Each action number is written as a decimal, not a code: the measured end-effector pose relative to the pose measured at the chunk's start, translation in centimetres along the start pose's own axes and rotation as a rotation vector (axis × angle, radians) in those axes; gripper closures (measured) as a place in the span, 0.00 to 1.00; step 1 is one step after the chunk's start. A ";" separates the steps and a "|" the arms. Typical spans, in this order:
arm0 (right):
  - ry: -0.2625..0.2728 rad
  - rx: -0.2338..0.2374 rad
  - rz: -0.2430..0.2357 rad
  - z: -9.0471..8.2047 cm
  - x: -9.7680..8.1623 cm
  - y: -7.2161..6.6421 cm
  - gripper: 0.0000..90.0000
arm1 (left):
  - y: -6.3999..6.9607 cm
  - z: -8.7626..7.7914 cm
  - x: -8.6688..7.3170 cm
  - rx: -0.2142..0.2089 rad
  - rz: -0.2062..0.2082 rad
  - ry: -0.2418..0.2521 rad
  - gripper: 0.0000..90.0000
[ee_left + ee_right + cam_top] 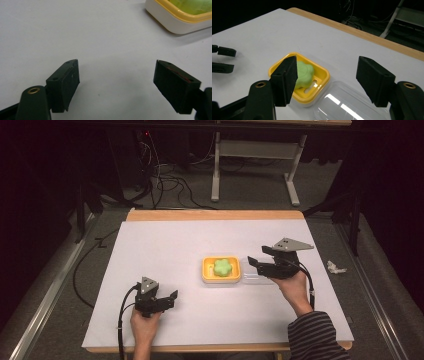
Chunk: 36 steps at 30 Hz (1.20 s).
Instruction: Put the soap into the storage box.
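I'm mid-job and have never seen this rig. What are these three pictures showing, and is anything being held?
There is no robot arm here: a person holds a two-jaw gripper in each hand. The high view looks down on the white table from above the person's side. The other two pictures come from cameras riding on each gripper, looking along its black jaws. On the table sits a yellow dish with a green flower-shaped soap in it, and a clear lid lies beside the dish. The left gripper rests low near the table, its jaws apart and empty. The right gripper hovers over the lid, its jaws apart and holding nothing.
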State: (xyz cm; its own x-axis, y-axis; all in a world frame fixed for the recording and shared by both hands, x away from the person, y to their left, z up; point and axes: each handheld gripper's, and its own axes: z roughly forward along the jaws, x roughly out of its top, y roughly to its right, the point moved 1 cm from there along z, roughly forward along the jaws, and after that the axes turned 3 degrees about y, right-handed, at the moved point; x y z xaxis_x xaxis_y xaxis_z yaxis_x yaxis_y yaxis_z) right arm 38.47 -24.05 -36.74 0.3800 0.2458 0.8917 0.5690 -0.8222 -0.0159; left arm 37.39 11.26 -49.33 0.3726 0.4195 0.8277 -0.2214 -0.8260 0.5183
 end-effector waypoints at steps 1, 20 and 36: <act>0.010 0.005 0.007 -0.2 0.0 0.0 0.38 | 0.0 0.0 0.0 0.000 0.002 -0.001 0.24; 0.119 -0.036 0.029 -3.7 -0.9 0.3 0.36 | 0.1 0.0 -0.1 -0.004 0.003 0.005 0.24; 0.120 -0.111 0.061 -6.6 -3.2 1.7 0.35 | 0.1 -0.1 -0.1 -0.007 0.011 0.002 0.24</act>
State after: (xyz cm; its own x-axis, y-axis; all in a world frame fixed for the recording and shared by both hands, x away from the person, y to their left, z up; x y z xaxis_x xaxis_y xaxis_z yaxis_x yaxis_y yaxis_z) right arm 33.43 -29.65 -36.68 0.3180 0.1361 0.9383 0.4612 -0.8869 -0.0277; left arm 37.23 11.18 -49.30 0.3684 0.4114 0.8337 -0.2316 -0.8279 0.5109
